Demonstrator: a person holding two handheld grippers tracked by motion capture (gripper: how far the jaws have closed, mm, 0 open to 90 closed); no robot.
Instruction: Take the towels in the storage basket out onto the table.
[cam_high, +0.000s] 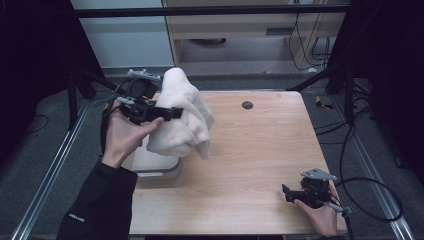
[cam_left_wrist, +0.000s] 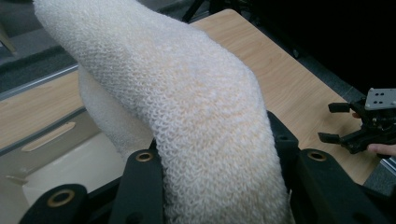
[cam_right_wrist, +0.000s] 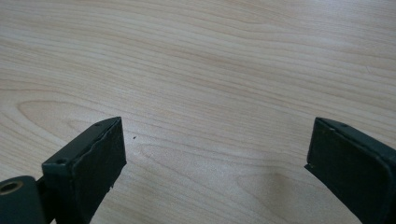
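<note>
The left gripper (cam_high: 172, 113) holds a white knitted cloth (cam_high: 182, 117) clamped between its jaws, raised above a white bin (cam_high: 155, 164) at the desk's (cam_high: 260, 150) left edge. The right gripper (cam_high: 286, 193) rests near the front right corner, jaws spread apart over bare wood. A dark round cap (cam_high: 247, 105) sits well behind.

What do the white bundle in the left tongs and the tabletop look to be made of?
White bundle: soft knitted or terry-type cloth, matte, judging by the fine looped texture and its limp drape from the left tongs. Tabletop: light wood or wood-look laminate, smooth with a low sheen; grain lines show, but real wood or printed cannot be told.
</note>
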